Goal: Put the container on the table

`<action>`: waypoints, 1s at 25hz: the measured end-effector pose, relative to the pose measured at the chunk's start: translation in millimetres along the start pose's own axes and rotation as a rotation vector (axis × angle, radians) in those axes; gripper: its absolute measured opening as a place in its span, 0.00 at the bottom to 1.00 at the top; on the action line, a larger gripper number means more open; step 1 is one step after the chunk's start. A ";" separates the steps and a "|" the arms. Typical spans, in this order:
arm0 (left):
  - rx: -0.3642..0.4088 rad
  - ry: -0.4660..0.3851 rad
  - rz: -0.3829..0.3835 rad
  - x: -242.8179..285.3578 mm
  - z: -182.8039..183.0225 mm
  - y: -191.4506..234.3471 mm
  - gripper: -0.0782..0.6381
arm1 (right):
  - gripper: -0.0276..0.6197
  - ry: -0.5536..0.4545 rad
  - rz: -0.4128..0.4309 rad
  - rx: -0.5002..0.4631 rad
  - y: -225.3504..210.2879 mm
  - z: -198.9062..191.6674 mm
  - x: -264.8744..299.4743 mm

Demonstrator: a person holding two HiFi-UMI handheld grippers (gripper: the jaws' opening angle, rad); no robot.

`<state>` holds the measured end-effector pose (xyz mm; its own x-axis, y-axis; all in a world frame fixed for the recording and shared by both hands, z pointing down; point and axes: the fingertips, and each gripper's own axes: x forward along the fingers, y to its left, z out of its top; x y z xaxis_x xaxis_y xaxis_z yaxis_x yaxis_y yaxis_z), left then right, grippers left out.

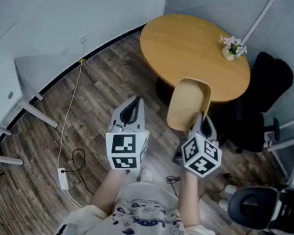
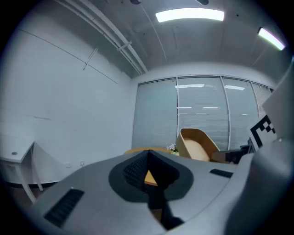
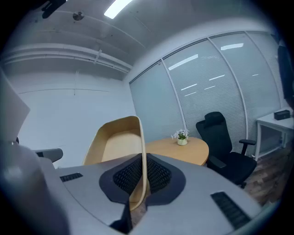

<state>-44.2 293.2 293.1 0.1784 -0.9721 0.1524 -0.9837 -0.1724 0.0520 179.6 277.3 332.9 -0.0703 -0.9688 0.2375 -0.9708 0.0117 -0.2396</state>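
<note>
No legible text, numbers, brands or signs noted. Print on the person's shirt point(image 1: 145, 223) is too blurred to read.

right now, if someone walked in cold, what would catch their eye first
The pale wooden container stands out first, held up in the air by the right gripper, whose jaws are clamped on its thin wall. Just beyond it is the round wooden table, bare except for a small flower pot near its edge. The left gripper is shut and holds nothing.
</note>
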 end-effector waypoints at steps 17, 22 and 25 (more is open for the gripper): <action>0.000 0.010 0.023 41.2 -7.1 -19.4 0.12 | 0.07 0.027 0.040 -0.003 -23.3 0.0 41.5; -0.007 0.030 0.037 52.7 -12.8 -14.3 0.12 | 0.07 0.061 0.036 0.002 -26.2 -7.8 60.2; -0.009 0.041 0.045 63.3 -15.9 -6.2 0.12 | 0.07 0.076 0.036 0.010 -25.1 -11.0 74.2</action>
<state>-26.4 235.3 318.2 0.1350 -0.9714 0.1951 -0.9905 -0.1271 0.0527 196.2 207.8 366.9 -0.1223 -0.9463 0.2993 -0.9651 0.0431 -0.2581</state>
